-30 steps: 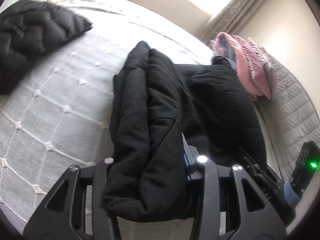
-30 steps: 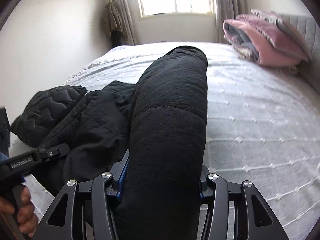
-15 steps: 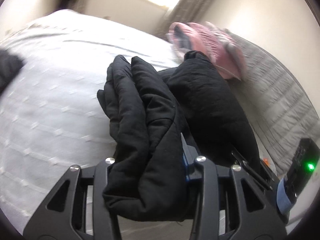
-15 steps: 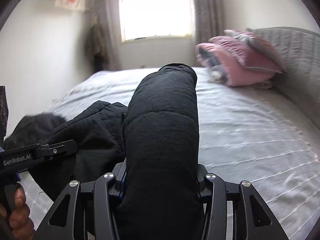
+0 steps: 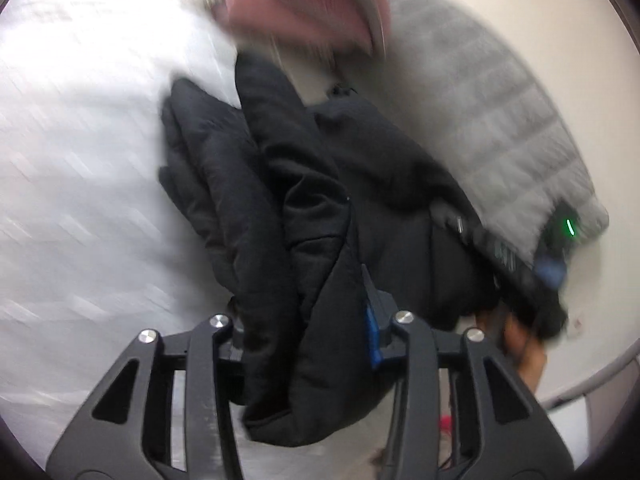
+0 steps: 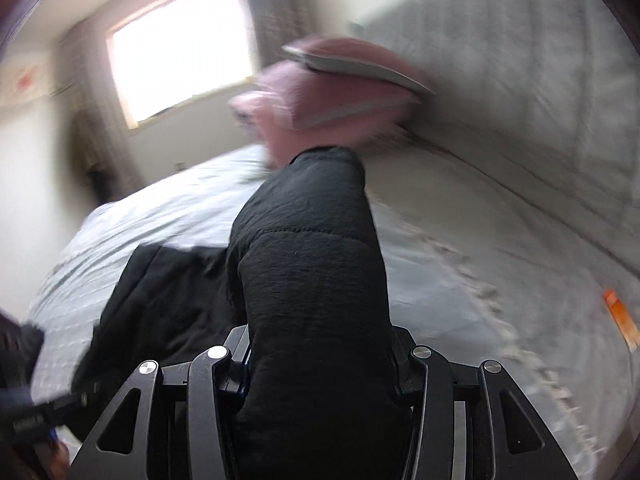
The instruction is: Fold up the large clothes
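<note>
Holding a folded black padded coat [image 5: 304, 216] between both tools, you have it raised over the pale bedspread [image 5: 80, 168]. Your left tool [image 5: 306, 340] is clamped on a thick bunch of its layers; your right tool [image 6: 320, 364] is clamped around a rolled, puffy part [image 6: 312, 264] that stands up between its fingers. A pink folded blanket [image 6: 332, 96] lies beyond the coat, against the grey padded headboard [image 6: 520, 92]. Both views are blurred.

Matt black padded cloth jacket [image 5: 304, 216], white textured cloth bedspread [image 5: 80, 184], grey quilted fabric headboard [image 5: 492, 104].
</note>
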A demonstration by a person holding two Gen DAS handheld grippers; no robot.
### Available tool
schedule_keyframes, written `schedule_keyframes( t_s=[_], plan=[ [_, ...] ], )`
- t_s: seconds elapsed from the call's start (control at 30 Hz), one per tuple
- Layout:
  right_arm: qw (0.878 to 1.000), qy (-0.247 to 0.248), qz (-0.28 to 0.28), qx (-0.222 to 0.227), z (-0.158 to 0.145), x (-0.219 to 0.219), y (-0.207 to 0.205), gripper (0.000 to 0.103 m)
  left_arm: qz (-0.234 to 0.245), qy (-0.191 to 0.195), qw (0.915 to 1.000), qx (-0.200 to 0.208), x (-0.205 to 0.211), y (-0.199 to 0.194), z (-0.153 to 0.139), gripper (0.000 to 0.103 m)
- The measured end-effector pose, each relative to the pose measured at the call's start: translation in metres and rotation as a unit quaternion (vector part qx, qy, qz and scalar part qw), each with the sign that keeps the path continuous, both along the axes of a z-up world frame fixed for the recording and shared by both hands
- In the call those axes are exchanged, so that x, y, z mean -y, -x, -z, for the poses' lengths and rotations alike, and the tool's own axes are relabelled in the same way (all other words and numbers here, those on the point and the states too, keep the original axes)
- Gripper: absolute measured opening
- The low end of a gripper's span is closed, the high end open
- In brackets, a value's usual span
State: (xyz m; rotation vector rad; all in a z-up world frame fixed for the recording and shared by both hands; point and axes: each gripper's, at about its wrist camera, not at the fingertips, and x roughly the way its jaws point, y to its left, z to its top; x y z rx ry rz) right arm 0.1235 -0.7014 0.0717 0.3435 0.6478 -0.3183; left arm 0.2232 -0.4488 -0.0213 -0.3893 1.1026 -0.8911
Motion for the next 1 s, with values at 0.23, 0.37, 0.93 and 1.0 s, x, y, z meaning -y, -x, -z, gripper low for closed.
schedule_keyframes(
  t_s=[0.23,0.37,0.93,1.0],
  plan=[
    [0.971,-0.157,0.151,-0.100,0.107,0.154,0.065,0.074,0.059,-0.018,0.9981,-0.005,0.010,0.053,0.063,0.062],
    [0.963,-0.181,0.197,-0.024,0.105,0.155,0.102,0.076,0.049,0.014,0.9972,-0.056,-0.027,0.037,0.056,0.061],
    [0.992,0.012,0.123,0.009,0.003,-0.140,0.214,0.083,0.015,-0.180,0.9500,0.255,-0.140,0.186,-0.062,0.092],
    [0.991,0.028,0.134,0.006,-0.004,-0.167,0.229,0.086,0.014,-0.185,0.9460,0.266,-0.150,0.199,-0.074,0.097]
  ],
)
